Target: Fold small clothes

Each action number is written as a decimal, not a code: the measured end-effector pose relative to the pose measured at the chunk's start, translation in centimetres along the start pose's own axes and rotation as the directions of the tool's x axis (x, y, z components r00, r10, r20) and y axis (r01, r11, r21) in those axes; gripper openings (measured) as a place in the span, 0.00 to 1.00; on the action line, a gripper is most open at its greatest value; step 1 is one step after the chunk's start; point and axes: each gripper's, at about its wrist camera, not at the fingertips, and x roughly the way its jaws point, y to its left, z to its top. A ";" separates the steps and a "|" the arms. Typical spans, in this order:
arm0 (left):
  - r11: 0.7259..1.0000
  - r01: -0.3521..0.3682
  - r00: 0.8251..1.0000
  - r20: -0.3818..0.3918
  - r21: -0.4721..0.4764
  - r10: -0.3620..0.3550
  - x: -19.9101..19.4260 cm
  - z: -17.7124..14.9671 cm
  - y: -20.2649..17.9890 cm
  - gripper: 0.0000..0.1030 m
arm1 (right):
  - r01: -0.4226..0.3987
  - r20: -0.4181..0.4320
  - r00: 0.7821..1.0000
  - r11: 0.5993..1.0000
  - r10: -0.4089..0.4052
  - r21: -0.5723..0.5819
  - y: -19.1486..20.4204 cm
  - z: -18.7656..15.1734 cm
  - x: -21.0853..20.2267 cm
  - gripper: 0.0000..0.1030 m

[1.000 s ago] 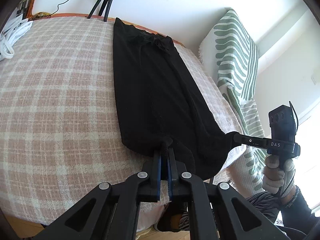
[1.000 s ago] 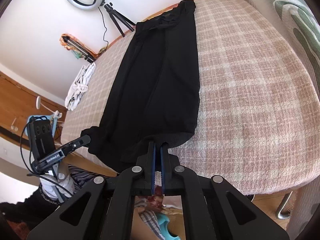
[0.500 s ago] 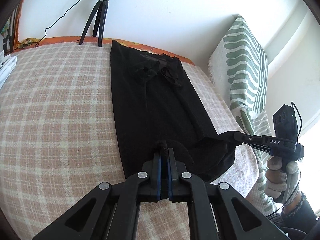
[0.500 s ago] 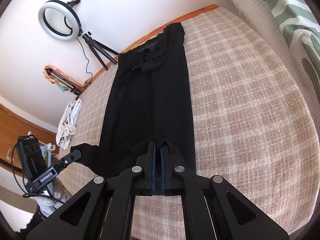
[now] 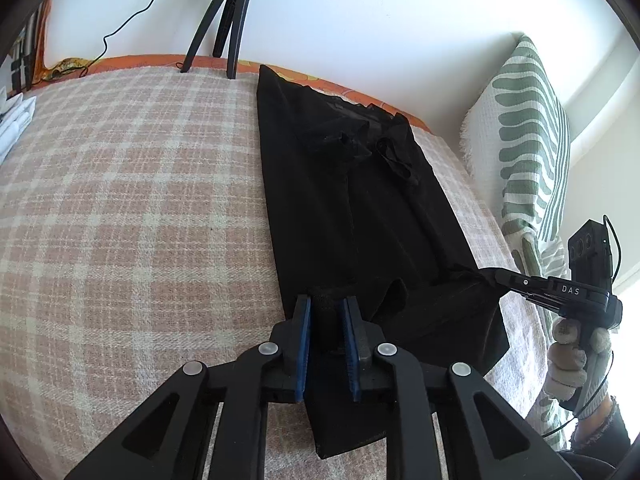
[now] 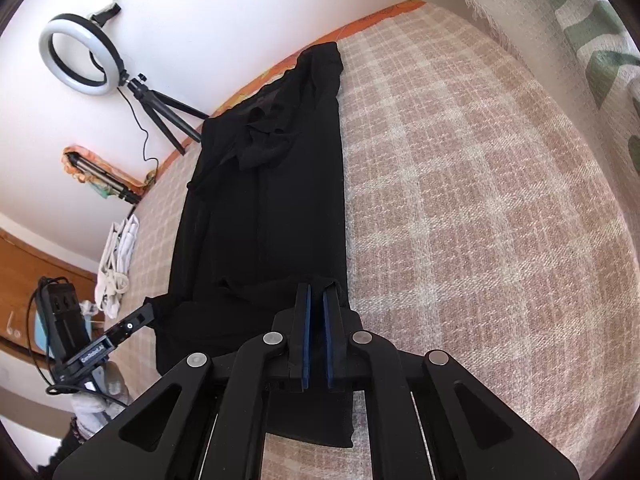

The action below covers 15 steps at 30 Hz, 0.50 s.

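Observation:
A long black garment (image 5: 352, 216) lies lengthwise on the pink plaid bed cover (image 5: 132, 200), its far end near the wall. My left gripper (image 5: 326, 308) is shut on one near corner of the garment and holds it lifted and folded over the lower part. My right gripper (image 6: 315, 300) is shut on the other near corner of the garment (image 6: 264, 216). Each gripper shows in the other's view, the right one (image 5: 496, 278) at the garment's right edge, the left one (image 6: 150, 312) at its left edge. The hem hangs folded under both jaws.
A ring light (image 6: 80, 56) on a tripod (image 5: 224, 24) stands at the wall behind the garment. White cloth (image 6: 116, 264) lies at the bed's left side. A green-patterned cushion (image 5: 524, 140) leans at the right. A wooden cabinet (image 6: 24, 256) is beyond the left edge.
Both grippers have carried the garment's near hem up and forward toward the far end, so the lower part now folds over itself. The hem no longer hangs off the bed's edge.

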 end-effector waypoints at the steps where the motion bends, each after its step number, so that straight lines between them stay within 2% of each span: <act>1: 1.000 -0.003 1.000 0.019 0.014 0.003 -0.6 0.0 -0.1 0.23 | -0.016 0.002 1.000 1.000 0.016 -0.009 0.1 0.0 -0.5 0.09; 2: 1.000 -0.008 0.999 0.035 0.027 0.007 -1.3 0.1 -0.1 0.25 | -0.026 0.012 1.000 0.999 0.026 -0.022 0.1 0.0 -1.1 0.19; 3: 0.999 -0.010 0.999 0.049 0.040 0.008 -1.9 0.1 -0.2 0.25 | -0.015 0.036 0.999 0.999 0.016 -0.040 0.3 -0.2 -1.8 0.25; 4: 0.998 -0.002 0.998 0.055 0.057 -0.001 -2.5 0.1 -0.3 0.25 | -0.003 0.052 0.999 0.998 0.006 -0.069 0.6 -0.5 -2.5 0.25; 7: 0.990 0.039 0.999 0.032 0.133 -0.043 -3.5 -0.8 -1.2 0.23 | -0.041 0.035 0.998 0.984 0.048 -0.175 2.0 -1.6 -3.2 0.24; 10: 0.979 0.094 0.995 -0.035 0.182 -0.089 -3.1 -2.1 -2.3 0.22 | -0.064 -0.039 0.998 0.962 0.056 -0.267 3.5 -3.1 -1.8 0.13; 13: 0.977 0.096 0.991 -0.113 0.190 -0.076 -1.2 -3.3 -2.7 0.21 | -0.041 -0.119 0.993 0.935 -0.001 -0.352 4.7 -4.6 0.7 0.11; 15: 0.977 0.081 0.988 -0.146 0.195 -0.053 -0.1 -3.6 -2.7 0.18 | -0.037 -0.152 0.988 0.928 -0.021 -0.370 5.0 -5.0 2.2 0.11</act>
